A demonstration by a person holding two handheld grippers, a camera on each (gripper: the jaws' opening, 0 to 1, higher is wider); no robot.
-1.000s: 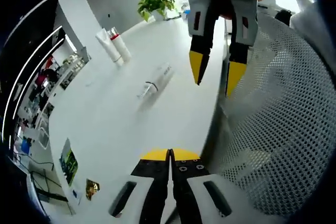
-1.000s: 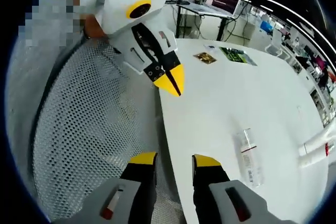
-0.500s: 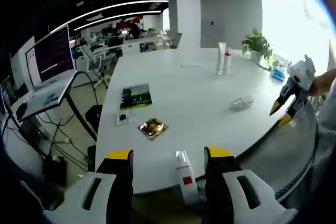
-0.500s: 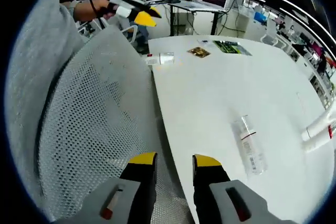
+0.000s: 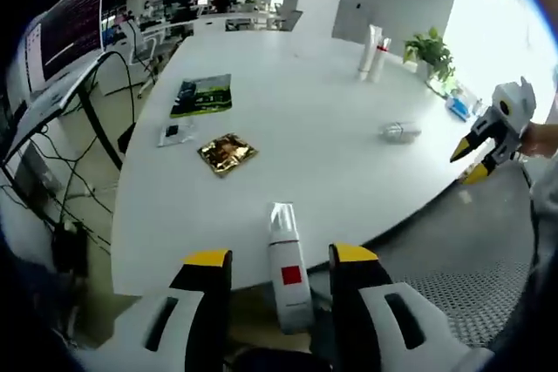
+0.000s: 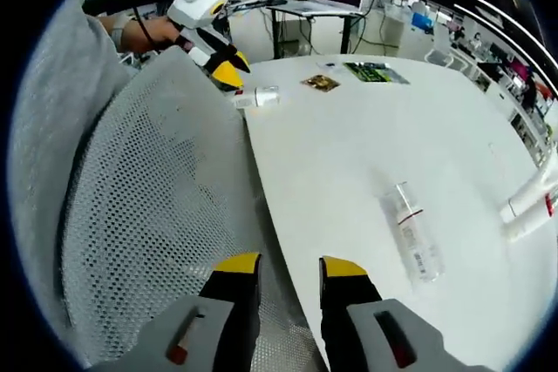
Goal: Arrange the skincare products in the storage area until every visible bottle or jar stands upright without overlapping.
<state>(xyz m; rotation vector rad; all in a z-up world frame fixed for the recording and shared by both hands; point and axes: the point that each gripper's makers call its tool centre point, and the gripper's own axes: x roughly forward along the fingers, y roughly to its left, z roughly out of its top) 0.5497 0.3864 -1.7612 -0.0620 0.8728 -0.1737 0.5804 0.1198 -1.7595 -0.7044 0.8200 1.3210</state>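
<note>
Spanning both views, the big white round worktop (image 5: 288,137) carries everything. Mesh chair back (image 6: 148,206) sits against its near edge in the right gripper view.

Left gripper (image 5: 281,260): fingers spread, nothing pinched. A white tube (image 5: 288,267) lies flat between them at the worktop edge, red square label on its body, narrower neck end pointing across the worktop. Whether the fingers touch it, can't tell. Same tube shows in the right gripper view as a small white piece just beside the left gripper's yellow tips.

Right gripper (image 6: 291,266): fingers spread, empty, over the chair back at the worktop edge. It is also visible at the right of the left gripper view, held in a hand.

Clear bottle (image 6: 410,231) lies on its side mid-worktop: see-through body, printed label toward one end, thin red band nearer the other. Well apart from the tube.

Two white tubes (image 5: 372,48) stand upright side by side at the far side, one with a red mark near the top.

Also on the worktop, near the left gripper's side: a green leaflet (image 5: 202,95), a gold foil packet (image 5: 226,152), a small card (image 5: 175,132). A potted plant (image 5: 433,53) stands beyond the upright tubes.
</note>
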